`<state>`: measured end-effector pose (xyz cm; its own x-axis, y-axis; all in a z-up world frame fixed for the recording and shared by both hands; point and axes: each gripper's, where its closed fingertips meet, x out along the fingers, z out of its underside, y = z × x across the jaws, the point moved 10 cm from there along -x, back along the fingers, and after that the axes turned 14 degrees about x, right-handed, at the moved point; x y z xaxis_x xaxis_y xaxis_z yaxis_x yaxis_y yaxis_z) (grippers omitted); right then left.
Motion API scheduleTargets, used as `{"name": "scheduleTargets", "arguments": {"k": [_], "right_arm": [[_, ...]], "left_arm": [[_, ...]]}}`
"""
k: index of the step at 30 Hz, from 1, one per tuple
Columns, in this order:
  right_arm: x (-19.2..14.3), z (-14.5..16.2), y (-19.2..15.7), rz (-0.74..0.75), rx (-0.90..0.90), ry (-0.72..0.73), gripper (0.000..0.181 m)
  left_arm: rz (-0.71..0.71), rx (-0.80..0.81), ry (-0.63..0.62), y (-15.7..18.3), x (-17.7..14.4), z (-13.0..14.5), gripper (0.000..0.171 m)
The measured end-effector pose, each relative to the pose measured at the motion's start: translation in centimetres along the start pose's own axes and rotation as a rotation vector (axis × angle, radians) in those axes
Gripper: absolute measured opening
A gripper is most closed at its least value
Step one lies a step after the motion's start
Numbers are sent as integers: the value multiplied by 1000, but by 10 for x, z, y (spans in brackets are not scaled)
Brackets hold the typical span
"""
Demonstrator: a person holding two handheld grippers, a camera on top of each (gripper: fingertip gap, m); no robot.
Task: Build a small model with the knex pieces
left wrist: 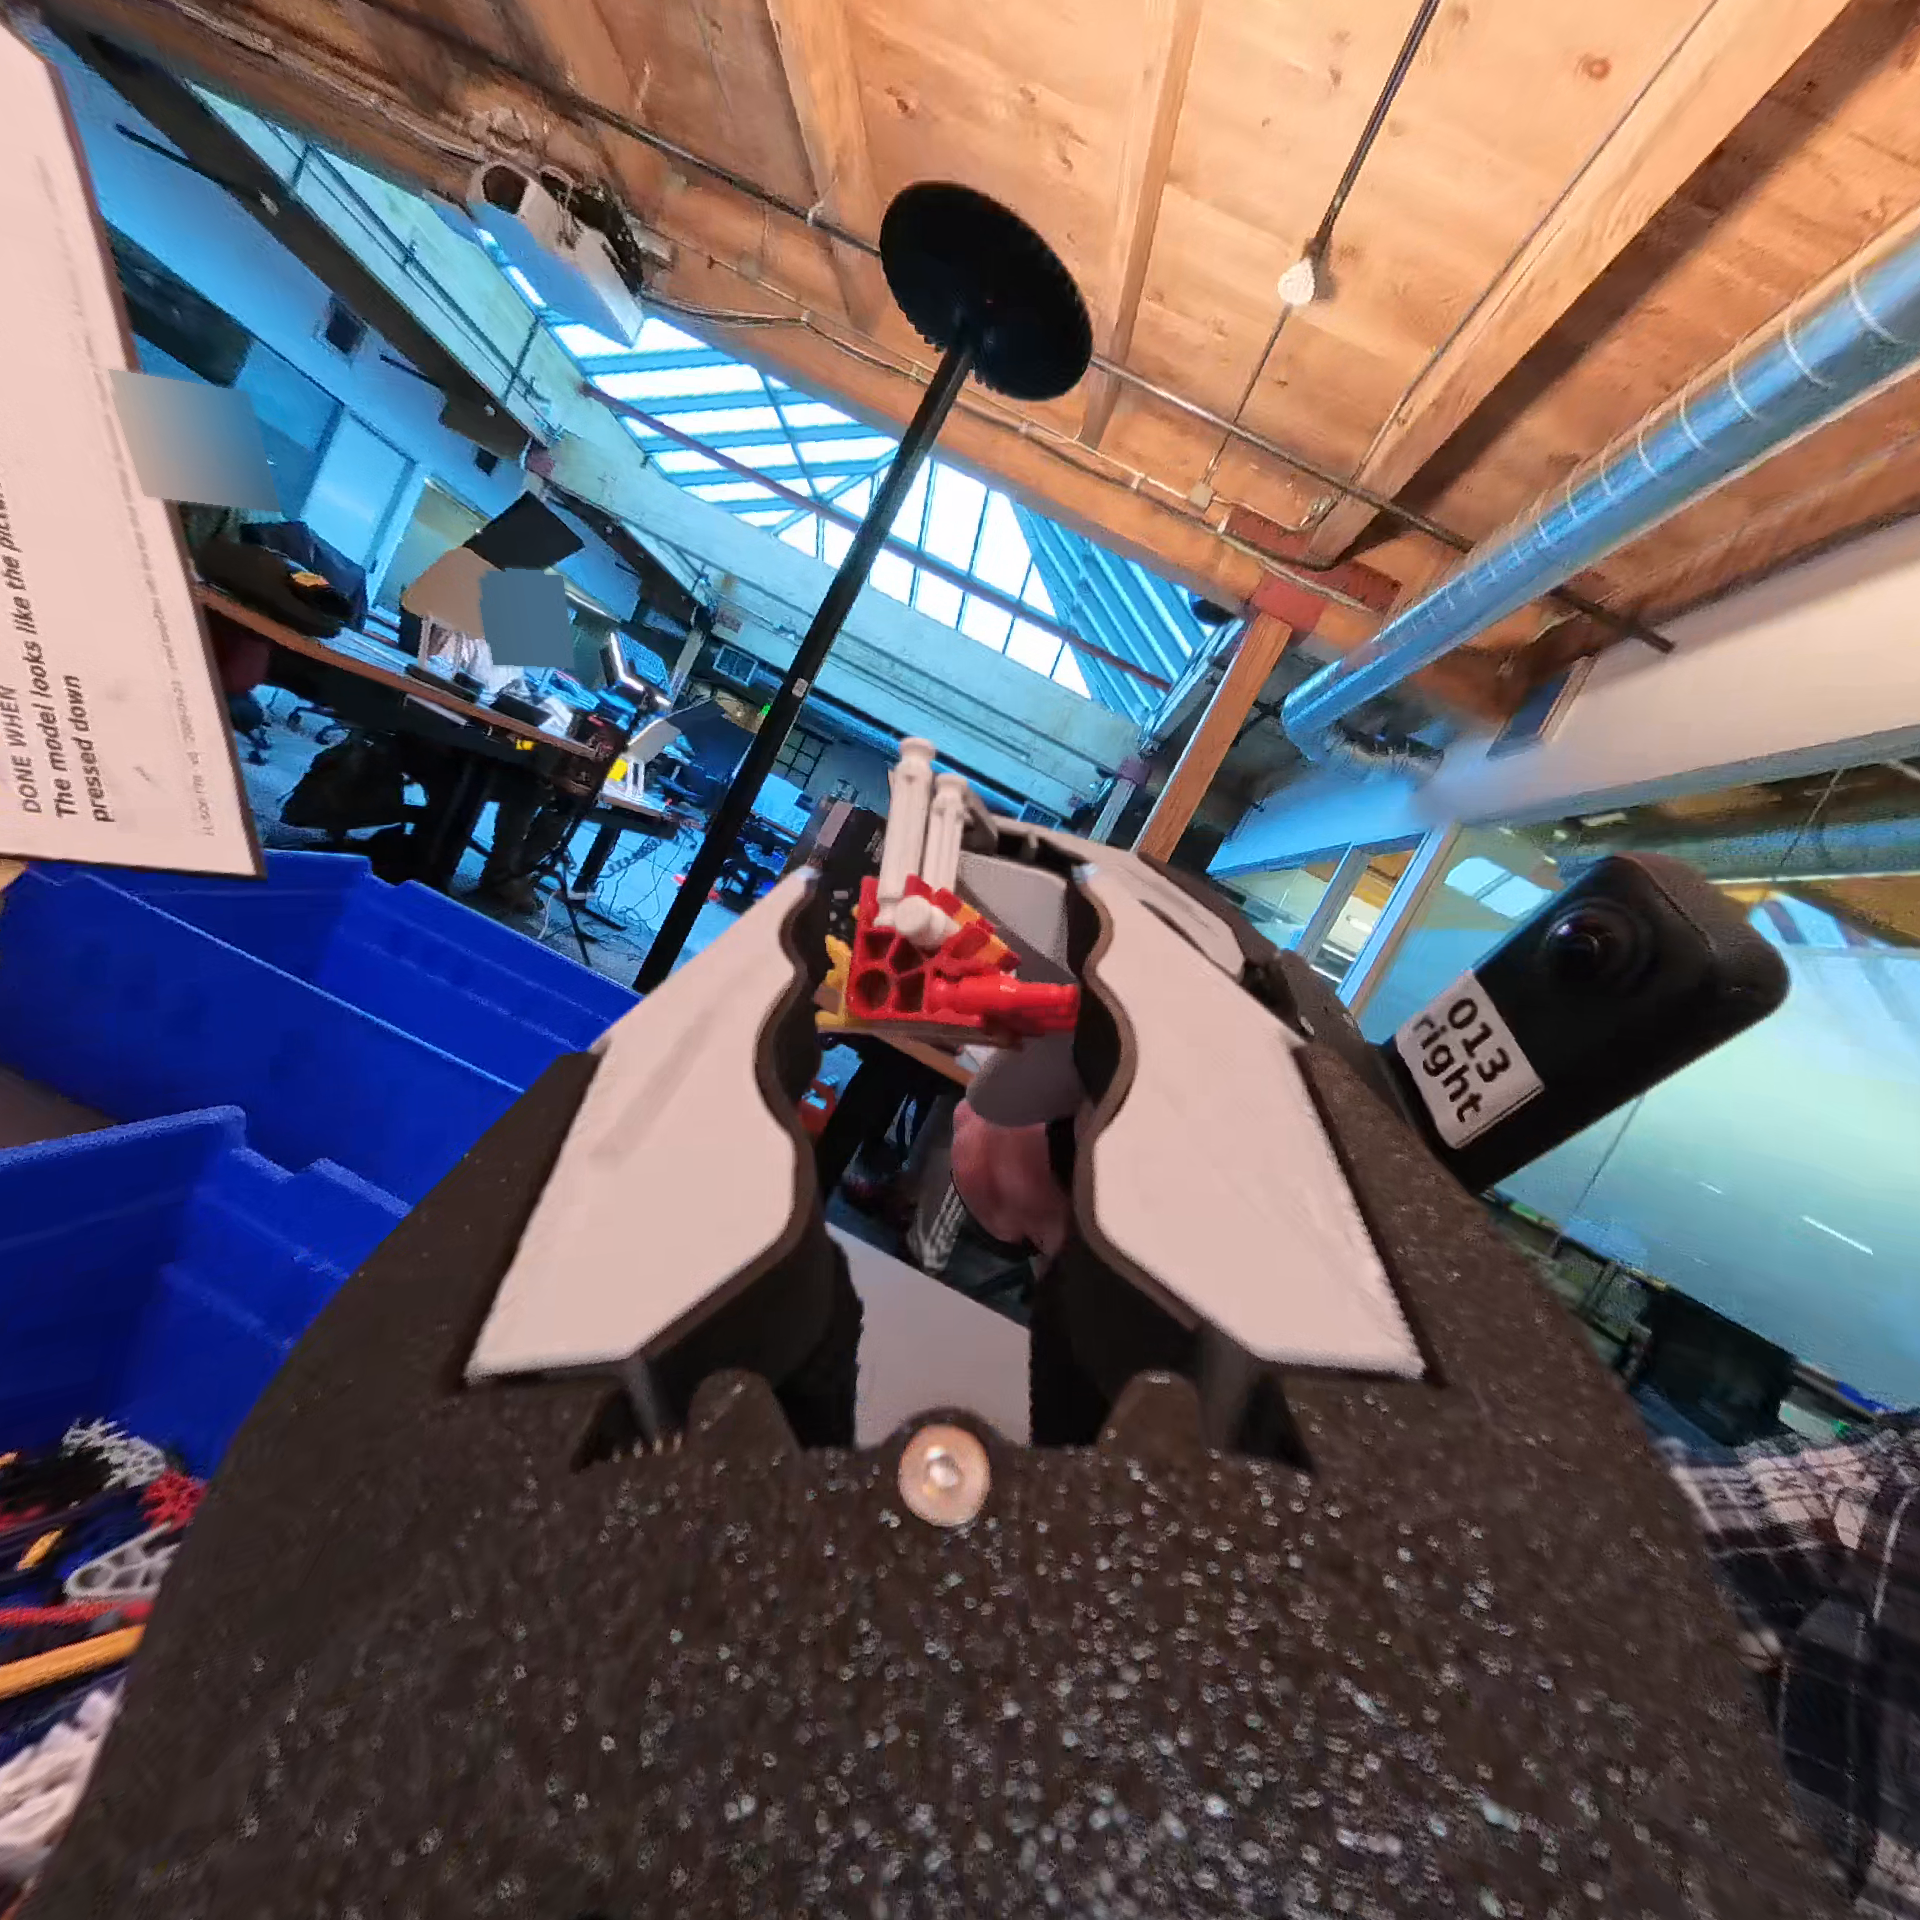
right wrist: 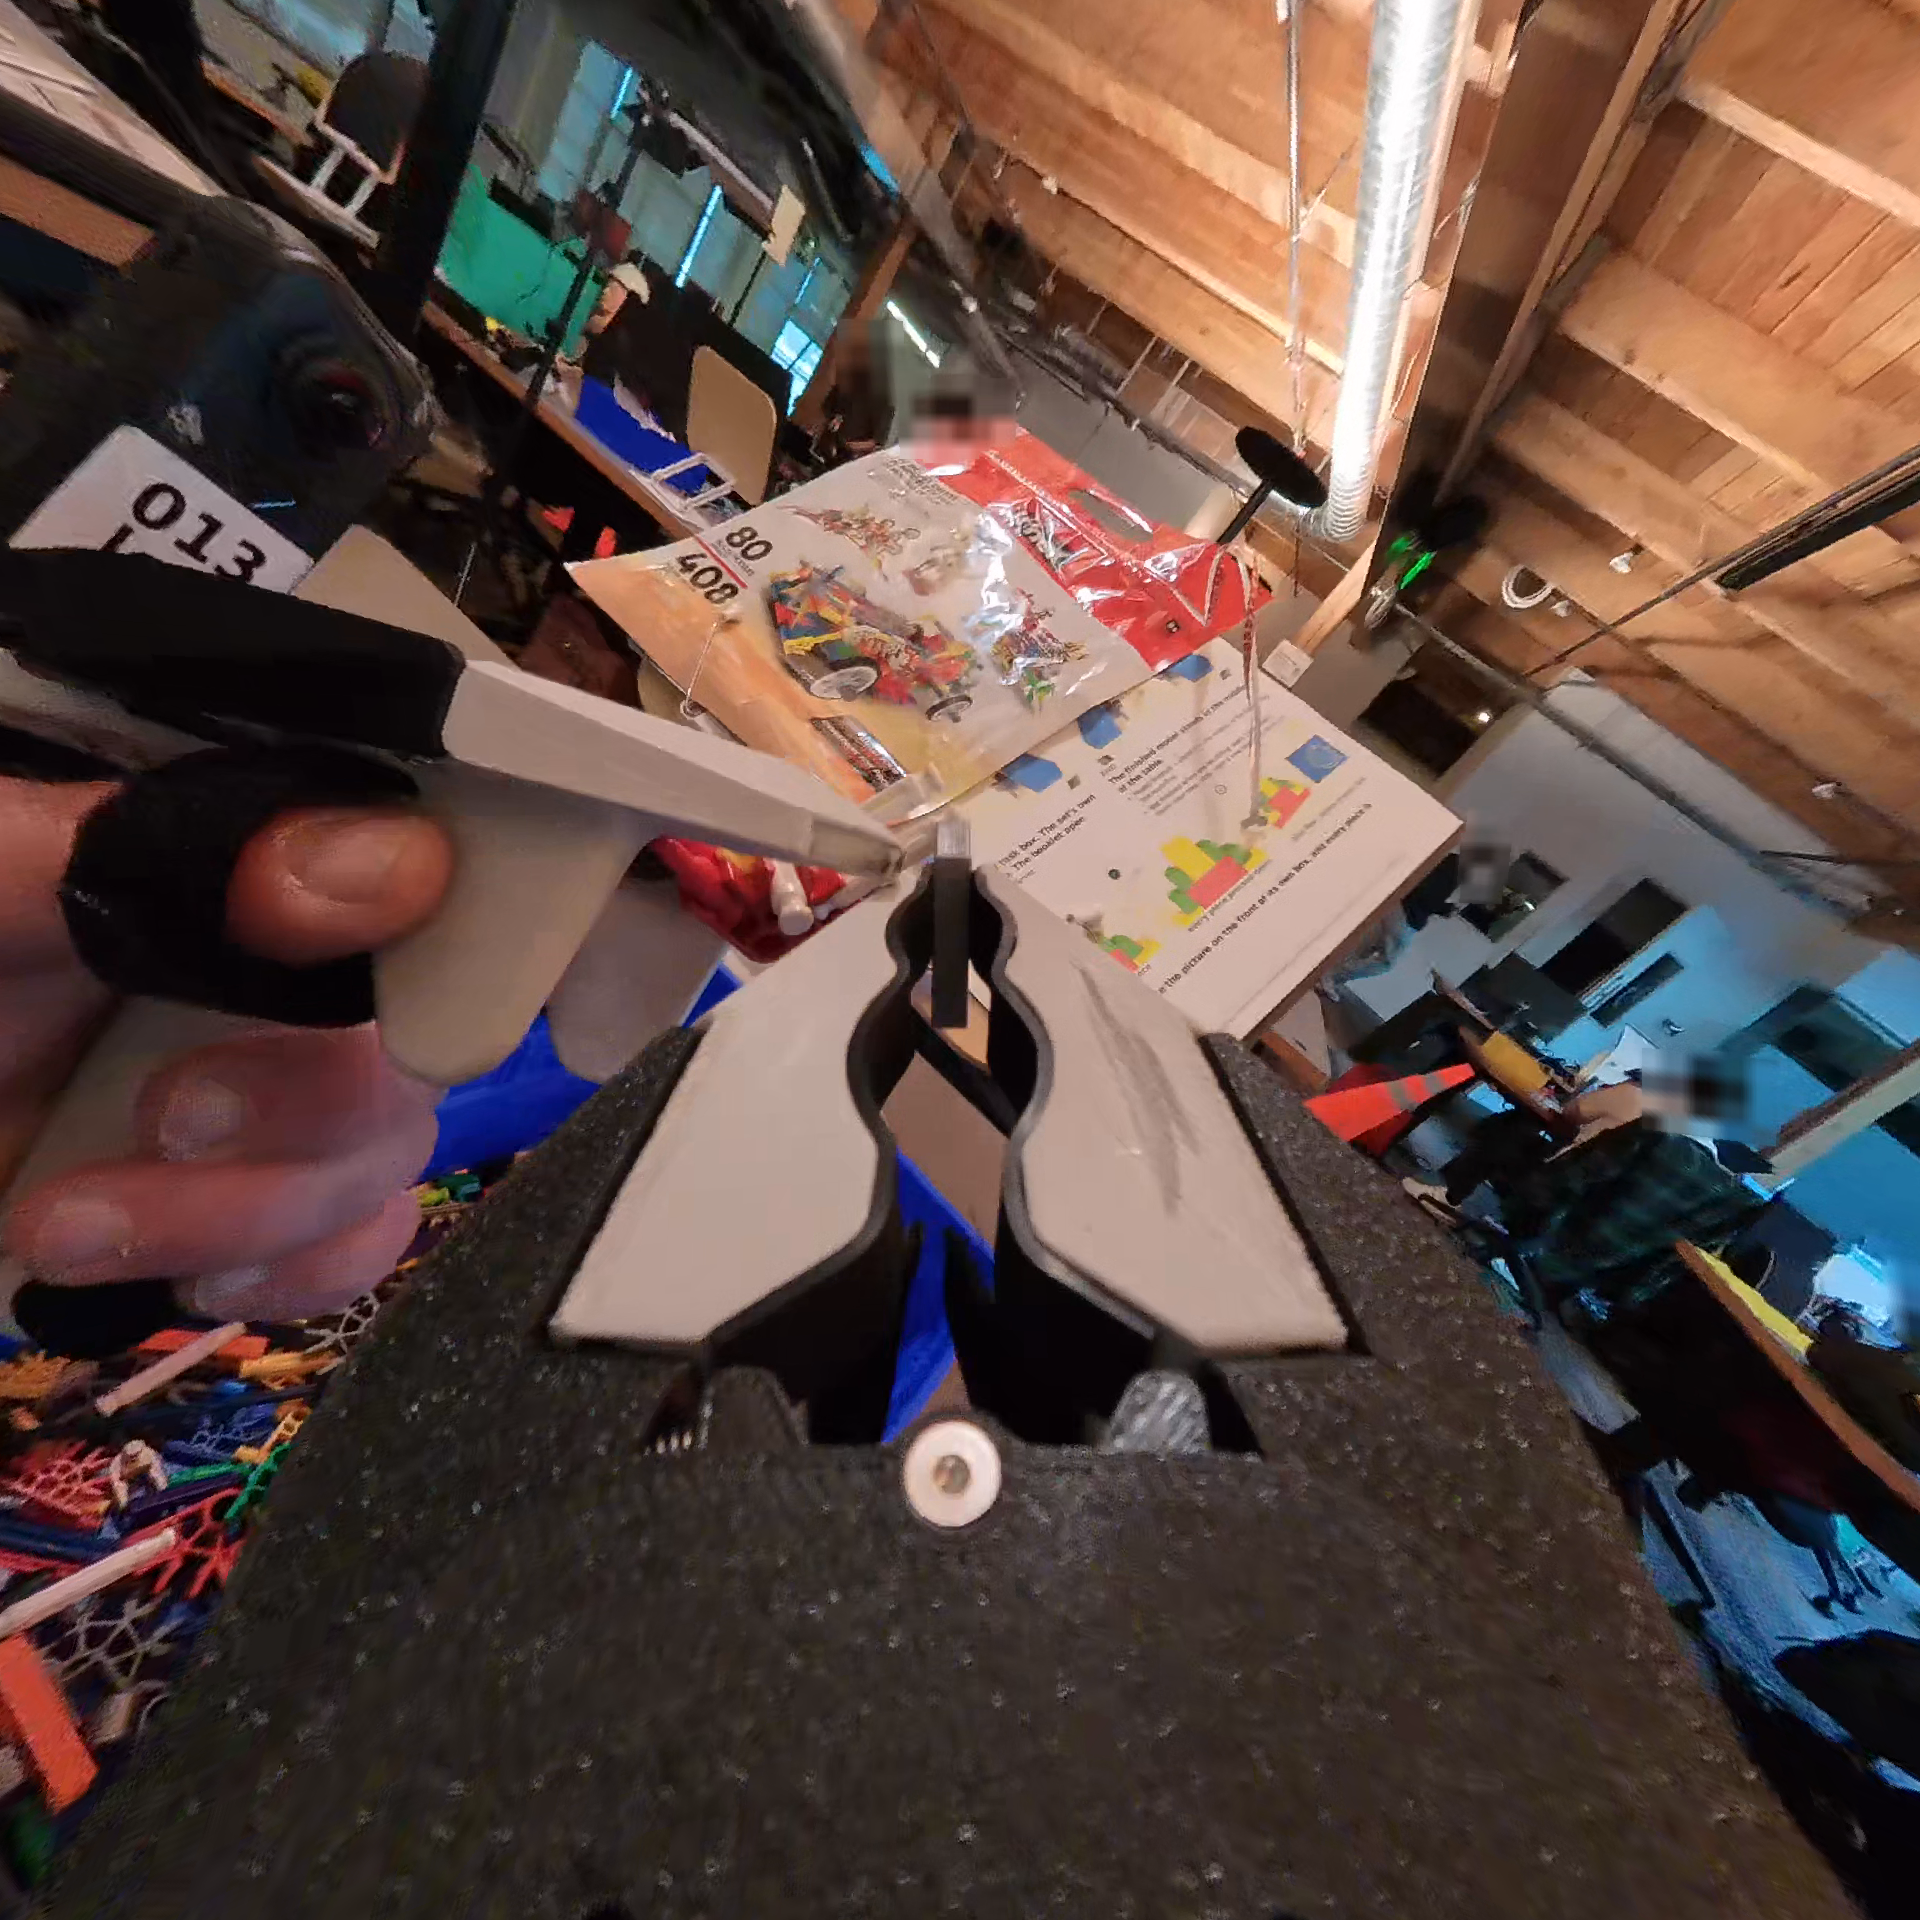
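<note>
Both grippers are raised toward a wooden ceiling, above a blue bin (left wrist: 312,997) of loose construction-toy pieces (right wrist: 135,1455). The left gripper (left wrist: 940,914) has its fingers a narrow way apart, with a red, white and yellow toy assembly (left wrist: 935,956) showing in the gap; whether they grip it cannot be told. The right gripper (right wrist: 948,904) pinches a thin black rod (right wrist: 949,956) between nearly closed tips, just beside the left gripper's grey finger (right wrist: 665,779). Above the bin stands an instruction sheet (right wrist: 1195,831).
</note>
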<state>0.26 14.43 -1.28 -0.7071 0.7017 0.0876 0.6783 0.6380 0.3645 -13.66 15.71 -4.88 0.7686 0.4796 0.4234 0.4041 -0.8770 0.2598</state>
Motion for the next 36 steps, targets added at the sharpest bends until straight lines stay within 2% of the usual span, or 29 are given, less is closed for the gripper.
{"name": "scheduleTargets", "arguments": {"k": [6, 10, 13, 14, 17, 20, 26, 32, 35, 36], "right_arm": [[-6, -1, 12, -102, 130, -21, 5], [3, 22, 15, -196, 168, -211, 6], [12, 47, 6, -286, 225, -362, 35], [14, 52, 4, -300, 247, -379, 36], [14, 54, 4, -347, 312, -365, 35], [7, 43, 15, -364, 390, -275, 21], [-12, 9, 39, -552, 684, -84, 27], [-16, -12, 31, -637, 781, -48, 45], [-14, -18, 23, -630, 805, -61, 42], [-13, -19, 23, -624, 818, -52, 31]], "left_arm": [[6, 108, -24, -1, -6, -17, 43], [11, 228, -86, 1, -8, -25, 44], [17, 374, -142, 4, -9, -26, 43], [26, 419, -149, 6, -9, -26, 44], [17, 515, -177, 9, -11, -28, 44], [-18, 628, -187, 11, -15, -34, 44], [-98, 1005, -274, 32, -15, -42, 44], [-173, 1364, -354, 60, -2, -27, 45], [-215, 1486, -347, 72, 4, -19, 45], [-226, 1502, -336, 74, 5, -18, 45]]}}
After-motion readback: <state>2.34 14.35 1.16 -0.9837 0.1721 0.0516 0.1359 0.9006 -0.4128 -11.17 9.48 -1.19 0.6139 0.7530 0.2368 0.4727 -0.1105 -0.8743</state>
